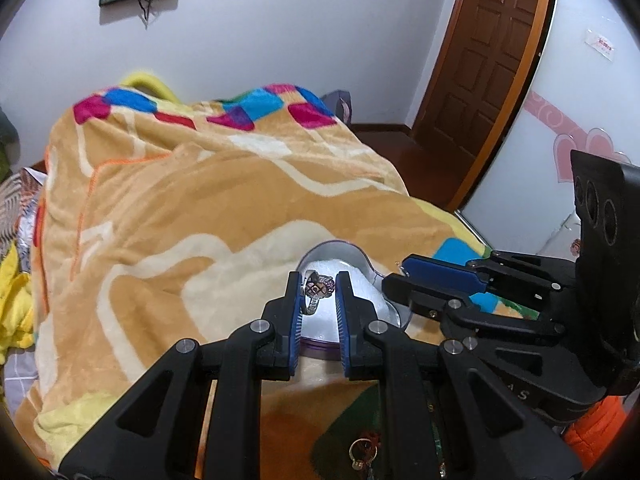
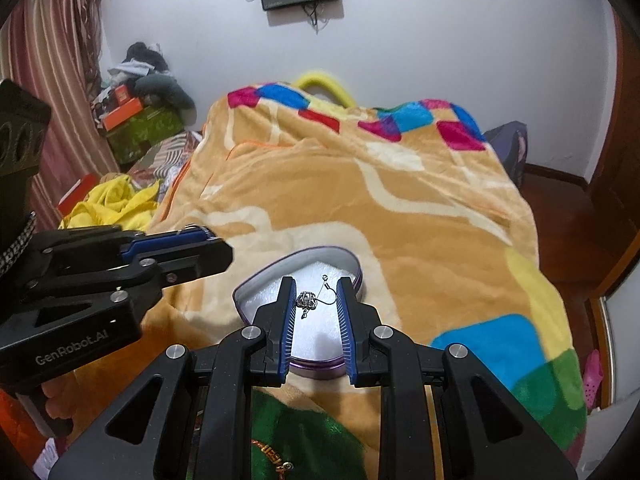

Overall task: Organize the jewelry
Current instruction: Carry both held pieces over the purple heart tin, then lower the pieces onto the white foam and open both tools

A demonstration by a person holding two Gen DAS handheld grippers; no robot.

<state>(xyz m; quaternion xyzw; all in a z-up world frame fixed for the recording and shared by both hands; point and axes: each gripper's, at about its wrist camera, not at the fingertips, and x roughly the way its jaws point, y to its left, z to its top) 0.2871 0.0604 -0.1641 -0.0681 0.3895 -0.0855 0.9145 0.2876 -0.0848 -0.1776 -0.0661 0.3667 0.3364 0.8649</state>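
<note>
A heart-shaped purple tin [image 1: 362,258] with white foam lining lies open on the blanket; it also shows in the right wrist view [image 2: 256,280]. My left gripper [image 1: 319,286] hovers over the tin, jaws partly apart, with a silver ring with a purple stone [image 1: 316,286] resting against its left finger. My right gripper [image 2: 316,298] is over the same tin, jaws partly apart, with a silver earring [image 2: 308,300] with a hook touching its left finger. Each gripper also shows in the other view, the right one [image 1: 404,276] and the left one [image 2: 224,250].
The tin sits on a bed covered by an orange patterned blanket [image 1: 200,200]. Another ring [image 1: 362,454] lies on the blanket below my left gripper. A wooden door [image 1: 492,52] stands at the right. Clutter and boxes [image 2: 136,116] lie at the far left.
</note>
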